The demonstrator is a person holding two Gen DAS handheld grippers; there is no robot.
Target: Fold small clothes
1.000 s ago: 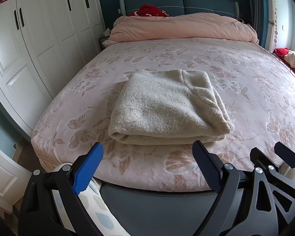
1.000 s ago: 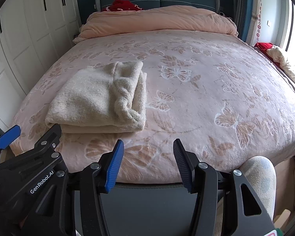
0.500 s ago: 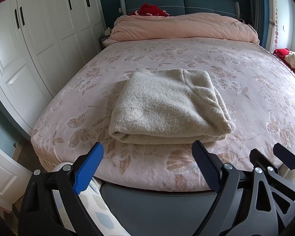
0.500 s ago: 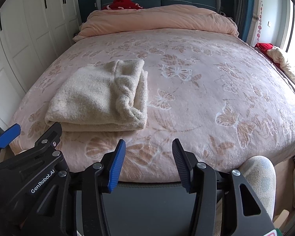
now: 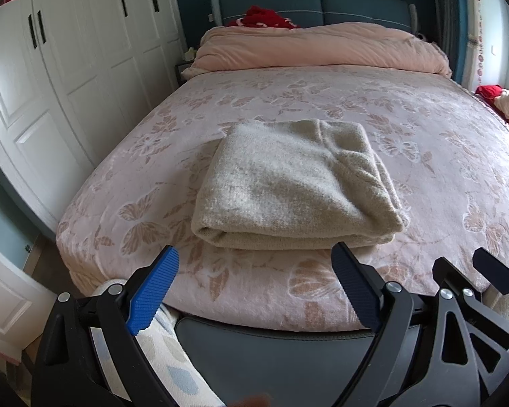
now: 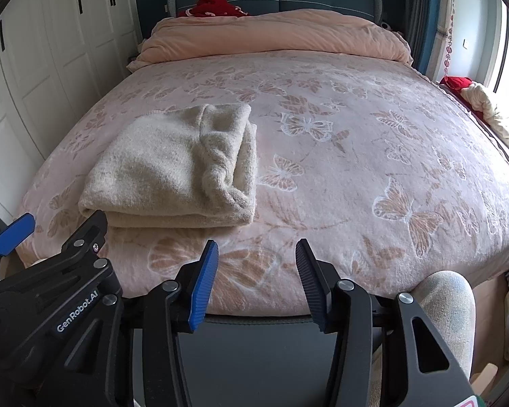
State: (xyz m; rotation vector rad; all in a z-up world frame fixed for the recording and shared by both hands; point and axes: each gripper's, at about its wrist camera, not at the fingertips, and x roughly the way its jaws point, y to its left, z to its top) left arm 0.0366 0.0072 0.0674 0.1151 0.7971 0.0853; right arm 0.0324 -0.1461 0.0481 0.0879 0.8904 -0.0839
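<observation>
The beige knit garment point(image 5: 288, 186) lies folded at twelve o'clock from the left gripper point(image 5: 254, 291). It looks soft, light, floppy; pinch a thick folded edge. Both the left and right gripper point(image 6: 256, 285) gape empty.

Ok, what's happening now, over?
Left gripper open, right gripper open, both empty. Sweater folded on bed. Nothing in the way.

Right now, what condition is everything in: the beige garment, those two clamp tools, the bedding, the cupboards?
Beige garment: folded into a thick rectangle, lying flat on the bed, untouched.
Left gripper: open, empty, short of the garment.
Right gripper: open, empty, over the bed's near edge.
Pink duvet: bunched up along the headboard.
Butterfly bedspread: spread flat.
Wardrobe doors: closed.
</observation>
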